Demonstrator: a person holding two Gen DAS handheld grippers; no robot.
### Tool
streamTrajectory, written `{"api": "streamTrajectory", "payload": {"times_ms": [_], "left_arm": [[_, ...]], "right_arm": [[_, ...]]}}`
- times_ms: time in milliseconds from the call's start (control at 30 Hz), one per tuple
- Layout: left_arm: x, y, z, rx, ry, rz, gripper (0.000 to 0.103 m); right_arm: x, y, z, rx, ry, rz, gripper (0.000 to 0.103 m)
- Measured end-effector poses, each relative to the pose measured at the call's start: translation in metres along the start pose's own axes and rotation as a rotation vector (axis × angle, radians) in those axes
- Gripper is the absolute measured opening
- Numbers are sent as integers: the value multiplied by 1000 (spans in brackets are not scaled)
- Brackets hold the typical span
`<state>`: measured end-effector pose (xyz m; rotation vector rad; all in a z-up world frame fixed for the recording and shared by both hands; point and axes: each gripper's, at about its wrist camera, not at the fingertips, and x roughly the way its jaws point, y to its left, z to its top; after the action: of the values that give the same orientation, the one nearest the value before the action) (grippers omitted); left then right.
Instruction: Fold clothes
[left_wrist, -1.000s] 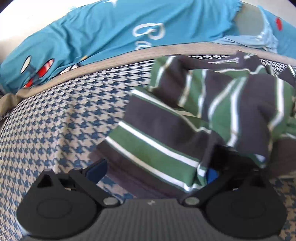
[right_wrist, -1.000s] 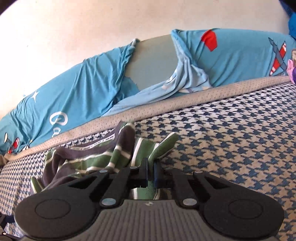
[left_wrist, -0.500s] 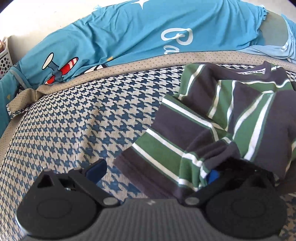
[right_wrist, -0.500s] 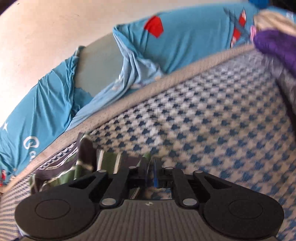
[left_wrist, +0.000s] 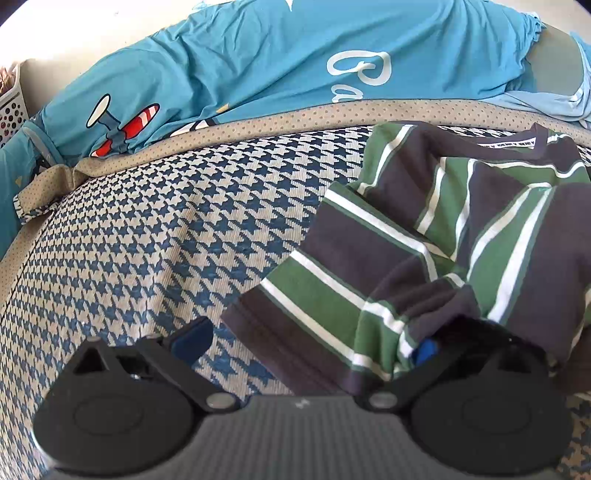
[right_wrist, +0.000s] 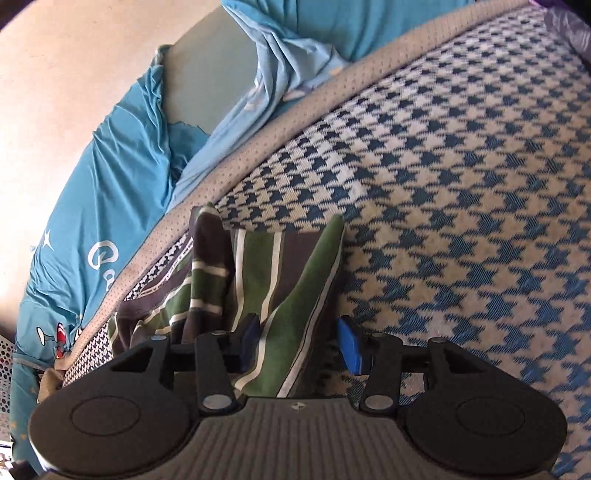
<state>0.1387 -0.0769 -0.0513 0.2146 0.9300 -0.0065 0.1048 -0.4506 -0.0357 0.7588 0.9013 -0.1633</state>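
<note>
Bed (left_wrist: 155, 229) under blue-and-cream houndstooth cover, beige dotted piping along far edge. Beyond piping, turquoise bedding (left_wrist: 258, 59) with plane print and white lettering, bunched against pale wall.

Striped shirt (left_wrist: 436, 236), green, charcoal, white, lies crumpled on cover ahead of left hand-held gripper (left_wrist: 306, 343), toward its right side. Its jaws spread wide; right finger buried under shirt fold, left finger over bare cover.

Right hand-held gripper (right_wrist: 299, 343): jaws just been opening, parted now, shirt edge (right_wrist: 280, 295) between pads, unpinched. White perforated basket (left_wrist: 11, 110) far left.
</note>
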Motion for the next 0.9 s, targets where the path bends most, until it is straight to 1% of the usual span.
{"api": "streamTrajectory", "payload": {"times_ms": [233,300,367,433,467,500,533,633,700,800,833,867,900], "left_arm": [[-2,-9,-1,60,-33,31,103],[-1,-11,-1,71,-40,38,103],[-6,-17,-2,73,-44,43,103],[-9,-20,-3,68,-45,46,103],[-9,-20,-3,62,-45,47,103],[-9,-19,-3,55,-44,48,103],[-9,-18,-2,49,-43,48,103],[-9,-16,-3,23,-40,47,103],[-9,-14,-2,14,-44,54,103],[-10,-8,0,-6,-60,91,102],[-11,-7,1,-12,-66,103,100],[-9,-3,2,-18,-75,139,96],[-8,0,3,-24,-84,177,96]], "right_arm": [[8,13,-4,-21,-33,-8,47],[10,18,-6,-37,-43,4,47],[14,23,-9,-63,-53,4,42],[17,29,-13,-94,-66,-11,26],[19,31,-16,-112,-71,-20,21],[20,34,-18,-131,-76,-30,14],[20,35,-19,-138,-83,-34,11],[17,38,-20,-156,-105,-43,7],[14,40,-20,-168,-129,-48,7],[1,44,-15,-188,-195,-54,6],[-5,46,-13,-197,-224,-60,6],[-10,48,-11,-208,-251,-67,6],[-15,50,-10,-220,-278,-74,6]]}}
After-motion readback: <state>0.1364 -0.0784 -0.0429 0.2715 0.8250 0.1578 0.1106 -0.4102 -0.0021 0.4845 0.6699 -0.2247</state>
